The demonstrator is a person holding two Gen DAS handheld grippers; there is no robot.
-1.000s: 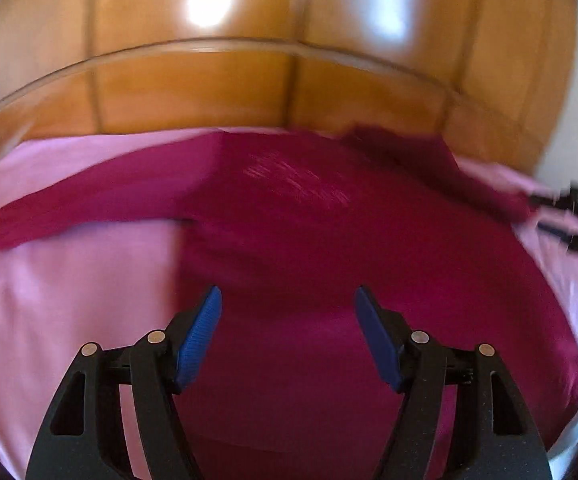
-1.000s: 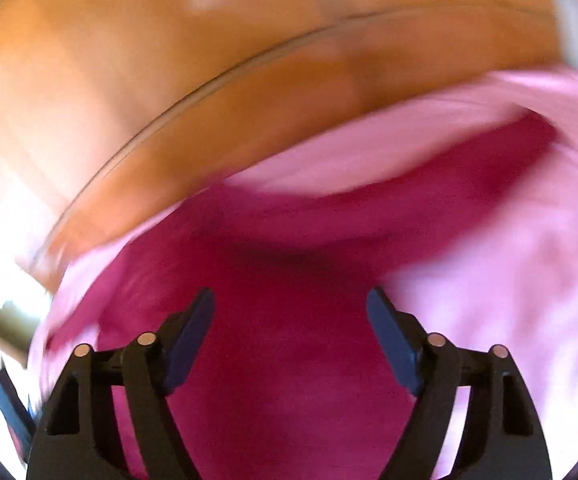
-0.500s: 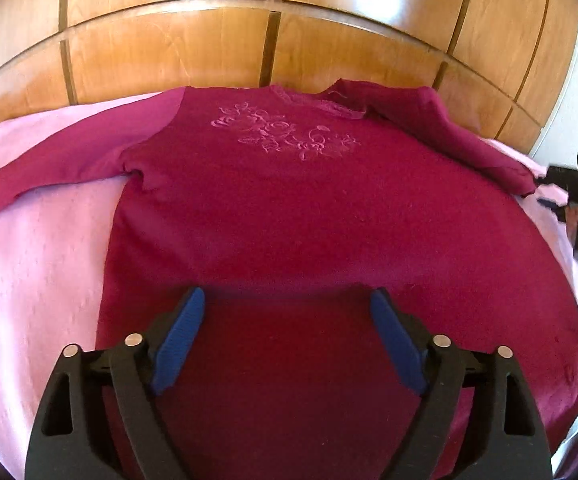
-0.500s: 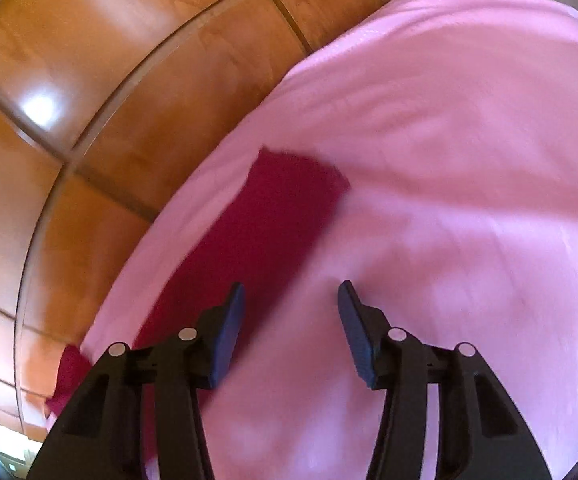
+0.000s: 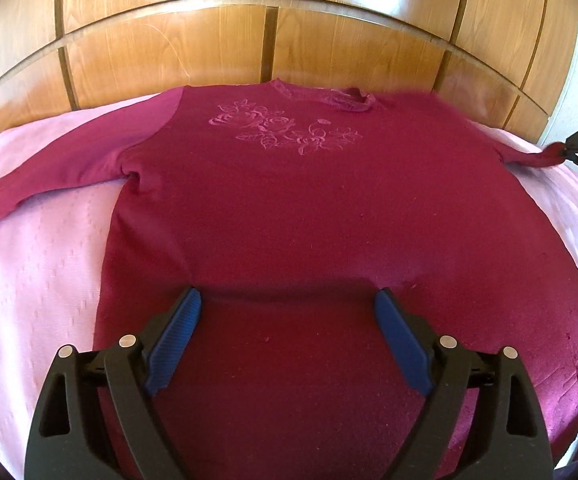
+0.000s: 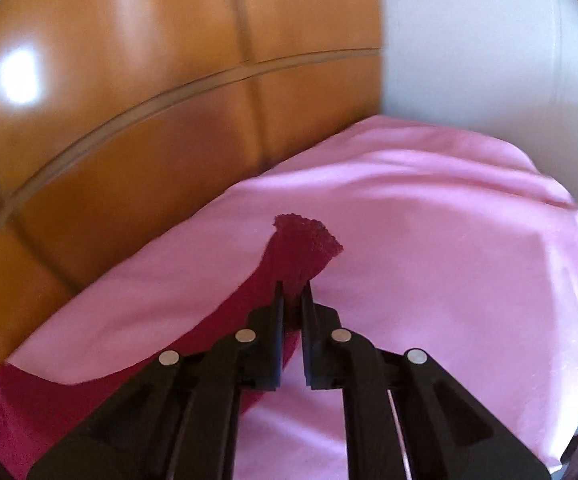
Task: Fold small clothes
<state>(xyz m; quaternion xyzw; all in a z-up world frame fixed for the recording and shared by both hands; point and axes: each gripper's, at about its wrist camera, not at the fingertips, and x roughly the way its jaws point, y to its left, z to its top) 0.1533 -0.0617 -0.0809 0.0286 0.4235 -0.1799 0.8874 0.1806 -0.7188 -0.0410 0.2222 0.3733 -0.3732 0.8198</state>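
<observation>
A crimson long-sleeved sweater (image 5: 289, 208) with a pink flower embroidery on the chest lies flat, front up, on a pink bed sheet (image 5: 41, 264). My left gripper (image 5: 289, 308) is open and empty, hovering over the sweater's lower body. My right gripper (image 6: 293, 292) is shut on the cuff end of the sweater's right-hand sleeve (image 6: 301, 244), with the cuff fanning out past the fingertips. In the left wrist view the right gripper (image 5: 569, 152) shows at the far right edge, holding that sleeve stretched out sideways.
A glossy wooden panelled headboard (image 5: 269, 32) runs along the far side of the bed. A white wall (image 6: 469, 40) stands beyond the bed's right corner. The sweater's other sleeve (image 5: 49, 176) lies stretched to the left on the sheet.
My right gripper has closed on the sleeve cuff and drawn the sleeve out to the right, so it is straight now. My left gripper has stayed open over the sweater's body.
</observation>
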